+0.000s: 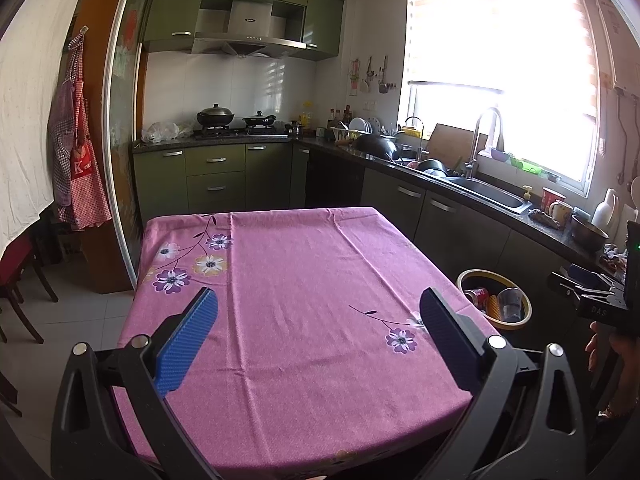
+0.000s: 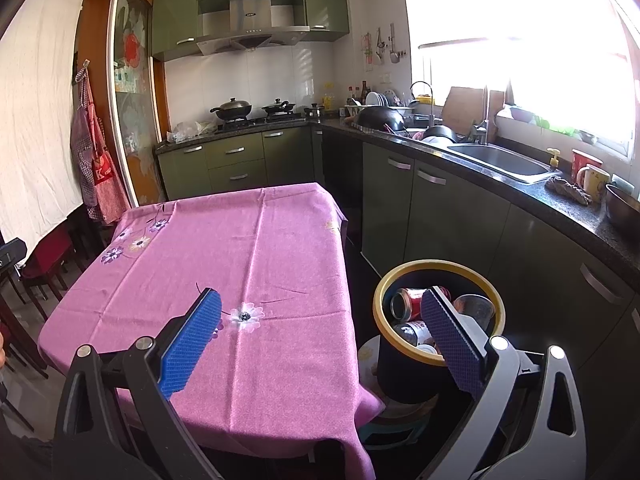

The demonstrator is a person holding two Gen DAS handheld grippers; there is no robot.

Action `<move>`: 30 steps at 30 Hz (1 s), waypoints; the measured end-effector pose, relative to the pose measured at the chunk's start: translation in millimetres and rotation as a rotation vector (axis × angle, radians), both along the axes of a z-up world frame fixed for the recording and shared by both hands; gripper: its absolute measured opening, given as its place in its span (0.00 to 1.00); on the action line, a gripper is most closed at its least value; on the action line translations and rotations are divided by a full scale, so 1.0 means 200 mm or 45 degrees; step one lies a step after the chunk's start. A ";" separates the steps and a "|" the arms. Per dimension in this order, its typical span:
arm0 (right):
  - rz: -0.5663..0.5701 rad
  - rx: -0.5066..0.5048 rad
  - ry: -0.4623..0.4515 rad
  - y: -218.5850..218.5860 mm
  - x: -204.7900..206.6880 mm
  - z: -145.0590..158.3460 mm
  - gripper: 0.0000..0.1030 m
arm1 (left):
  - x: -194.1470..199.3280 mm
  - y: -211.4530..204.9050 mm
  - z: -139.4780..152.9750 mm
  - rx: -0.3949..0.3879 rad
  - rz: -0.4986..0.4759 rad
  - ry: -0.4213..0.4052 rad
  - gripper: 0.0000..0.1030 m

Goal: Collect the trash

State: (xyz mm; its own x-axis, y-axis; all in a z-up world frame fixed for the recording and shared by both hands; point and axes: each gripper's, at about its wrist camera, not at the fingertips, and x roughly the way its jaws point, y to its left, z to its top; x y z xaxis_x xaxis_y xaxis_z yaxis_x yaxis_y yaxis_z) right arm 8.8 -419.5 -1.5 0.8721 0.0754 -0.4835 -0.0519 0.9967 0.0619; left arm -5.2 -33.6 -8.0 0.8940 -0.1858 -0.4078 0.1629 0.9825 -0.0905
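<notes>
A black bin with a yellow rim (image 2: 496,300) stands on a low stool right of the table; in the left wrist view the bin (image 1: 524,320) shows past the table's right edge. Inside lie red cans (image 2: 408,300) and a clear plastic cup (image 1: 510,304). The table wears a pink flowered cloth (image 1: 304,288) with nothing lying on it. My left gripper (image 1: 320,324) hovers open over the cloth, nothing between its blue pads. My right gripper (image 2: 324,328) is open too, its left finger over the table's right side and its right finger over the bin.
Green cabinets and a dark counter (image 2: 520,196) with a sink (image 2: 500,160), mugs and pans run along the right and back walls. A stove with woks (image 1: 216,116) sits at the back. Red chairs (image 1: 16,276) stand left of the table. A hand (image 1: 600,344) holds the other gripper at right.
</notes>
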 end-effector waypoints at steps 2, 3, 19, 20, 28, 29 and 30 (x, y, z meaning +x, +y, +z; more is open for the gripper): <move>0.002 0.000 0.002 0.00 0.00 0.00 0.95 | 0.00 0.00 0.00 0.005 -0.004 0.003 0.94; 0.002 -0.001 0.001 0.00 0.01 0.00 0.95 | 0.01 -0.01 0.00 0.005 -0.006 0.004 0.94; 0.009 0.001 0.010 0.00 0.03 -0.01 0.95 | 0.02 -0.02 0.00 0.018 -0.018 0.015 0.94; 0.008 0.001 0.010 -0.01 0.03 -0.02 0.95 | 0.02 -0.02 0.00 0.019 -0.018 0.015 0.94; 0.007 0.000 0.015 -0.01 0.03 -0.03 0.96 | 0.02 -0.02 -0.01 0.021 -0.021 0.024 0.94; 0.008 0.001 0.016 -0.01 0.03 -0.03 0.96 | 0.02 -0.02 -0.01 0.021 -0.024 0.028 0.94; 0.007 0.001 0.015 -0.01 0.03 -0.02 0.95 | 0.03 -0.02 -0.01 0.022 -0.025 0.031 0.94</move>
